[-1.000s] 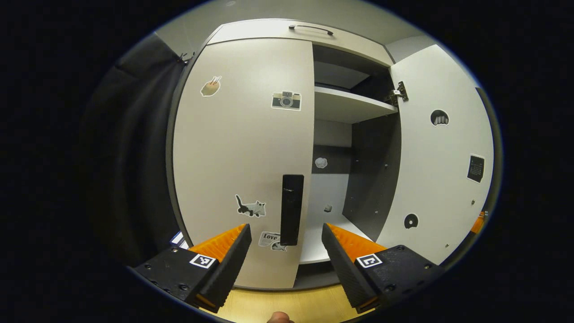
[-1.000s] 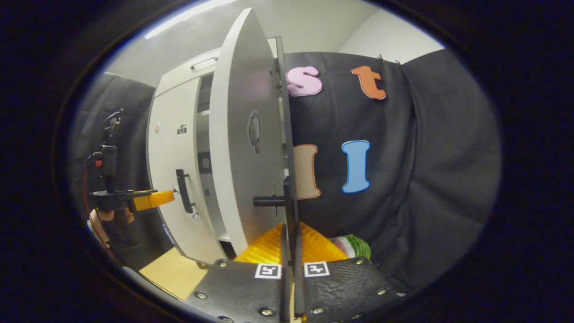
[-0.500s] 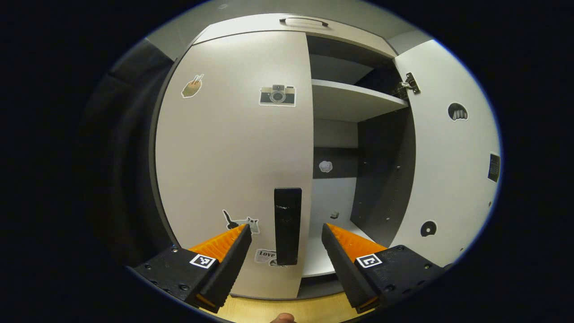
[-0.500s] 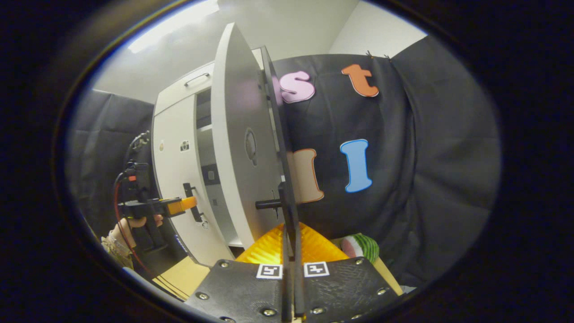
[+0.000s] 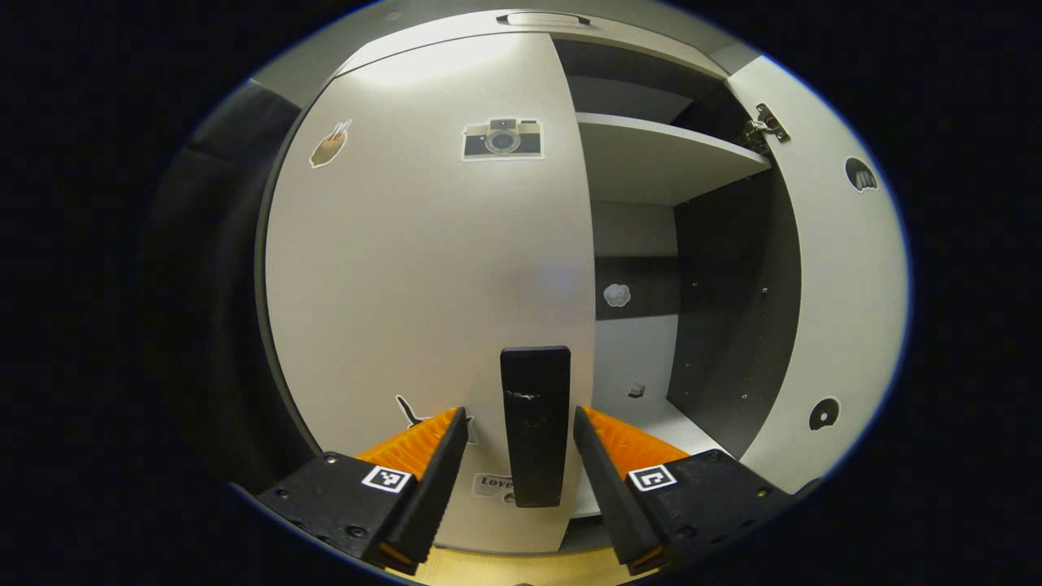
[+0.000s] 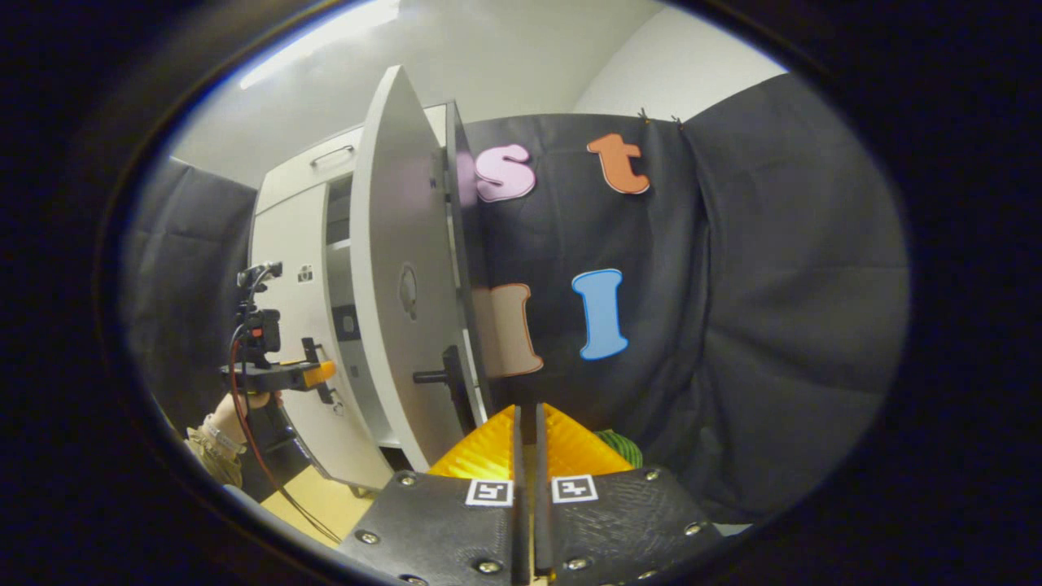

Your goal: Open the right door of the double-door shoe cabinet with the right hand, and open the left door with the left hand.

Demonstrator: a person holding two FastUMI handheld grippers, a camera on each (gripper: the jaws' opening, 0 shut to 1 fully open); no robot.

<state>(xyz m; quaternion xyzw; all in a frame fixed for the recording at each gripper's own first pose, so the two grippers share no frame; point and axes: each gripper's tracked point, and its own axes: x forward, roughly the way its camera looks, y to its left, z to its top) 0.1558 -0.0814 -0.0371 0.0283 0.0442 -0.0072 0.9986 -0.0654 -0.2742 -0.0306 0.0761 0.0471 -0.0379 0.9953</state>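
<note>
Black handle (image 5: 534, 435) sits between the wide left hand-held gripper (image 5: 519, 427) fingers; close squarely, then swing the left door (image 5: 423, 268) outward

The left gripper (image 5: 519, 423) is closer to the left door (image 5: 423, 268) than a second ago, its spread fingers now flanking the black handle (image 5: 534, 423). The right gripper (image 6: 527, 419) has drawn back from the right door's handle (image 6: 452, 382), which now sits at its 11 o'clock, fingers together and gripping nothing.

In the left gripper view, the handle (image 5: 534, 423) covers part of a sticker (image 5: 493, 485) at 6 o'clock. In the right gripper view, a green striped object (image 6: 616, 447) sits half-hidden behind the tool's fingers (image 6: 570, 443).
</note>
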